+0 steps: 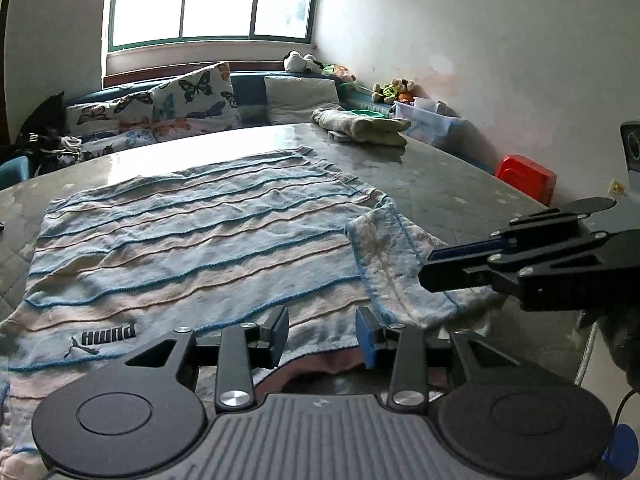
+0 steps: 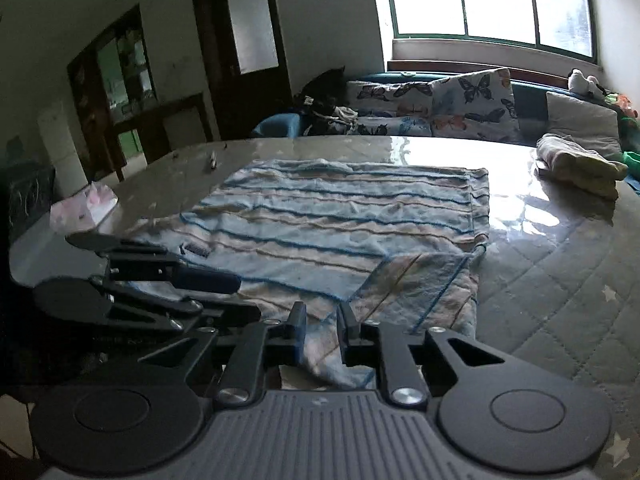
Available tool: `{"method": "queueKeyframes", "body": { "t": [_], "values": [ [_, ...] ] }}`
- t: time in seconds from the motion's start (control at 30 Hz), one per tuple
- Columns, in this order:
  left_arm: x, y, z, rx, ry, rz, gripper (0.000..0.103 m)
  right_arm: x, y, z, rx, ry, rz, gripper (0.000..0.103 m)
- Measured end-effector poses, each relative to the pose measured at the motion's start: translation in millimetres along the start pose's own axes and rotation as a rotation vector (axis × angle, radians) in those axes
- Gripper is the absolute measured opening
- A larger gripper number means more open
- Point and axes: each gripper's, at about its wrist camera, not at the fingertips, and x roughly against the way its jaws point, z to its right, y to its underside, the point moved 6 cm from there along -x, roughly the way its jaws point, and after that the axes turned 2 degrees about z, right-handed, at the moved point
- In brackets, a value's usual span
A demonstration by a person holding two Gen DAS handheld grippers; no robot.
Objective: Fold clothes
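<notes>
The striped Puma shirt point(image 1: 192, 236) lies spread flat on the glossy table point(image 1: 440, 176), filling the middle of the left wrist view, its logo at lower left and one sleeve point(image 1: 396, 264) already turned in over the body at centre right. In the right wrist view the same shirt point(image 2: 340, 208) runs from centre down to the bottom, the flipped sleeve point(image 2: 416, 292) at lower centre right.

The left gripper point(image 1: 322, 334) sits low at the near edge, jaws parted with cloth showing between them, nothing pinched. The right gripper point(image 2: 322, 330) has its jaws apart too, though narrower, hanging just over the near cloth; whether the fabric between the fingers is caught, I cannot tell.

Now the risks. That tabletop looks slick, so a one-sided pull would likely drag the whole shirt instead of folding it. A shallow pinch could take one layer only and leave the back behind. The two grippers are close together at the near edge, so they might clash. The folded sleeve could well flop back open if the body gets tugged.

A folded garment point(image 1: 360, 126) waits at upper right, well apart.
</notes>
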Motion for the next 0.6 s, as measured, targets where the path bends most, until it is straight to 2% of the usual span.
{"method": "queueKeyframes", "body": {
  "t": [0.13, 0.3, 0.43, 0.6],
  "values": [
    [-4, -3, 10, -0.018, 0.029, 0.005, 0.04, 1, -1, 17, -0.027, 0.05, -0.007, 0.016],
    [-15, -9, 34, -0.068, 0.083, 0.003, 0.039, -9, 20, 50, -0.047, 0.153, -0.093, 0.015],
    [-24, -9, 51, -0.097, 0.125, -0.006, 0.038, -11, 15, 57, -0.036, 0.15, -0.092, 0.015],
    [-36, -4, 61, -0.113, 0.153, -0.03, 0.035, -35, -11, 67, 0.006, 0.156, -0.069, 0.015]
  ]
}}
